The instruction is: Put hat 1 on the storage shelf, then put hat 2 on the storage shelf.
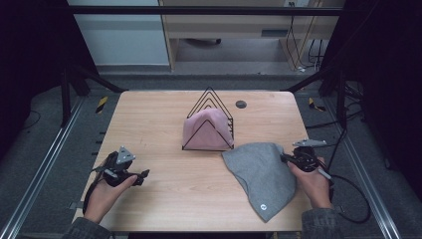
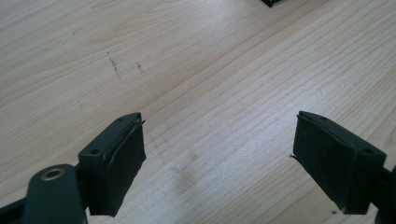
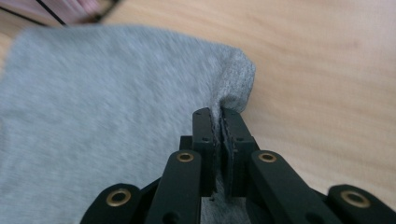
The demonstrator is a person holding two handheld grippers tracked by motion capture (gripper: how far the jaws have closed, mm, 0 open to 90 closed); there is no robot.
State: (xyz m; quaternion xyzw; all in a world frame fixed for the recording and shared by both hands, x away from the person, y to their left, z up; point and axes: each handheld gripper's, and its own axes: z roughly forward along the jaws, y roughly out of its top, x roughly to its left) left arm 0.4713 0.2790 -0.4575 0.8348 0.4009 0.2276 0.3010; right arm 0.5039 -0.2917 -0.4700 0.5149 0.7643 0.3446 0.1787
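— Where's the hat?

— The grey beanie (image 1: 261,174) lies flat at the lower right of the table (image 1: 149,129), just beside the wire rack (image 1: 211,107) holding the pink hat (image 1: 205,130). The right gripper (image 3: 219,123) has its jaws pinched together on the edge.

— Will it hold?

— Probably; it looks like soft, light knit that will sag and stretch. A folded edge grips best. The left gripper (image 2: 219,154) hangs spread wide over bare wood.

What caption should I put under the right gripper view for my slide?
The right gripper pinches the edge of a grey hat lying on the wooden table.
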